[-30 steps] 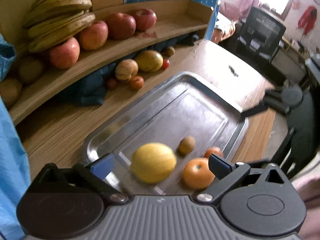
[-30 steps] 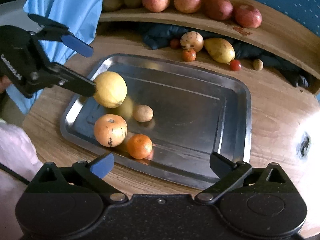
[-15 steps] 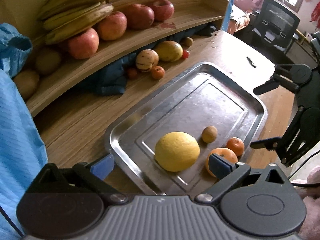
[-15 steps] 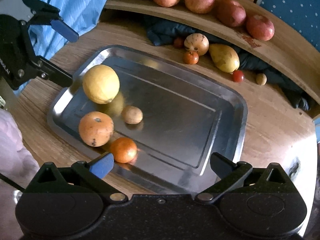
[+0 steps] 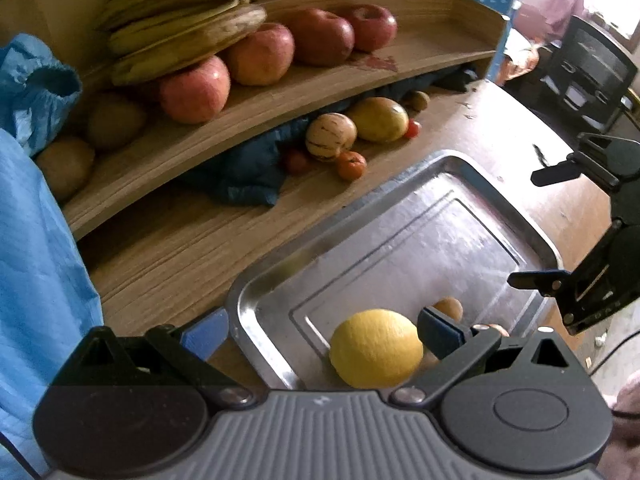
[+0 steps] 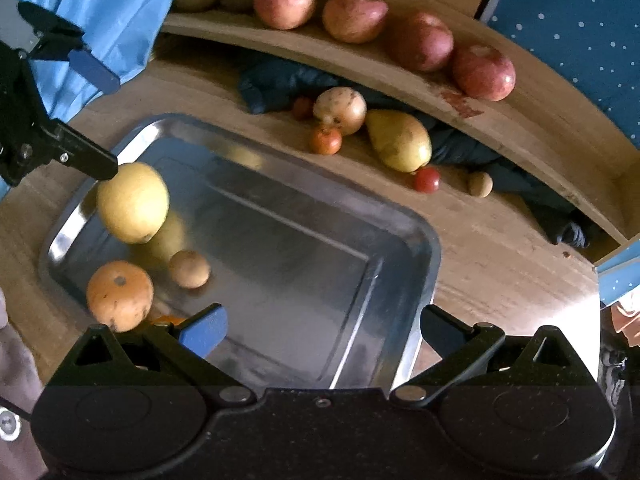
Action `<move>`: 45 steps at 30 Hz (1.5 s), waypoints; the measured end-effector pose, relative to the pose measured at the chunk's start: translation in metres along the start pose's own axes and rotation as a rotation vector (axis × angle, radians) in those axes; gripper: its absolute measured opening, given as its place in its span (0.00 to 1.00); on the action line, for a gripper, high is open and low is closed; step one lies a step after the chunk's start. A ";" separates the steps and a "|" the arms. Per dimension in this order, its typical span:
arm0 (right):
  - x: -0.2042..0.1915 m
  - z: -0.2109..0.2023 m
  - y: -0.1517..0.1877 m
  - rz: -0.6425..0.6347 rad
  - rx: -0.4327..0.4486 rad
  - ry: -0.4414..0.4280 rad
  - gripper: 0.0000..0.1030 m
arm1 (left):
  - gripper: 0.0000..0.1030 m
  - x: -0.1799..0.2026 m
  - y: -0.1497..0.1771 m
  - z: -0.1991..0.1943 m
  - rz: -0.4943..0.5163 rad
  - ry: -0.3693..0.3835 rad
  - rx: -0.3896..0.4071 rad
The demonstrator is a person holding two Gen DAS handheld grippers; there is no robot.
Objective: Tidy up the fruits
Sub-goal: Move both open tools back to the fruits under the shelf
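A yellow lemon (image 5: 376,348) (image 6: 132,202) lies in the near-left corner of the steel tray (image 5: 452,158) (image 6: 432,240). Beside it rest a large orange (image 6: 120,296) and a small brown fruit (image 6: 189,269); a small tangerine (image 6: 168,319) peeks out behind my right finger. My left gripper (image 5: 320,332) (image 6: 96,116) is open at the tray's left edge, its lower finger close to the lemon, holding nothing. My right gripper (image 6: 322,328) (image 5: 544,226) hovers open over the tray's front edge, empty.
A curved wooden shelf (image 5: 400,76) carries red apples (image 5: 256,54), bananas (image 5: 180,20) and brown fruits. Under it on the table lie a striped fruit (image 6: 340,110), a yellow-green pear-shaped fruit (image 6: 400,146), small tomatoes, a tangerine (image 6: 326,140) and a dark blue cloth (image 5: 240,176). Light blue fabric (image 5: 36,240) hangs left.
My left gripper has drawn back from the lemon toward the tray's left edge; the lemon stays lying in the tray. My right gripper has shifted rightward along the tray's front.
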State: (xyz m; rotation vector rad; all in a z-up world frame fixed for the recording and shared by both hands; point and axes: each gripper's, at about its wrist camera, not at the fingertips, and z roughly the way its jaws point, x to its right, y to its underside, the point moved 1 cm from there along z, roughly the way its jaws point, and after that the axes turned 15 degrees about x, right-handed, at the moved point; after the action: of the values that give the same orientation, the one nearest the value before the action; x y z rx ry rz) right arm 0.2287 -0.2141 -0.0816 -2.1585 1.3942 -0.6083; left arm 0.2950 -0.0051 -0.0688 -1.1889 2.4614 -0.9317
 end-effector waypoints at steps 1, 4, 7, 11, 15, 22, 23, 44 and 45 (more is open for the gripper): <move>0.003 0.001 -0.001 0.002 0.003 0.000 0.99 | 1.00 0.000 -0.001 0.002 -0.012 -0.009 -0.004; 0.009 0.004 -0.004 0.012 0.016 0.005 0.99 | 0.99 -0.002 -0.006 0.008 -0.067 -0.031 -0.012; 0.015 0.009 -0.007 0.028 0.028 0.005 0.99 | 0.99 -0.002 -0.011 0.015 -0.126 -0.029 -0.021; 0.024 0.016 -0.011 0.055 0.044 0.010 0.99 | 1.00 0.000 -0.019 0.022 -0.155 -0.032 -0.012; 0.034 0.023 -0.016 0.091 0.065 0.019 0.99 | 0.99 0.000 -0.028 0.031 -0.184 -0.047 -0.001; 0.049 0.032 -0.021 0.119 0.101 0.051 0.99 | 0.99 -0.002 -0.045 0.054 -0.252 -0.088 0.015; 0.052 0.034 -0.021 0.121 0.103 0.057 0.99 | 0.99 -0.002 -0.048 0.057 -0.260 -0.094 0.018; 0.103 0.081 -0.017 0.097 0.132 0.090 0.94 | 0.99 0.012 -0.072 0.120 -0.316 -0.140 0.017; 0.105 0.083 -0.017 0.098 0.134 0.086 0.94 | 0.99 0.012 -0.072 0.122 -0.317 -0.144 0.017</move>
State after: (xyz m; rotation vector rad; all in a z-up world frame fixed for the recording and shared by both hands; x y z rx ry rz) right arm 0.3309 -0.2912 -0.1253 -1.9683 1.4518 -0.7428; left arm 0.3892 -0.1009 -0.1147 -1.6118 2.1874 -0.9054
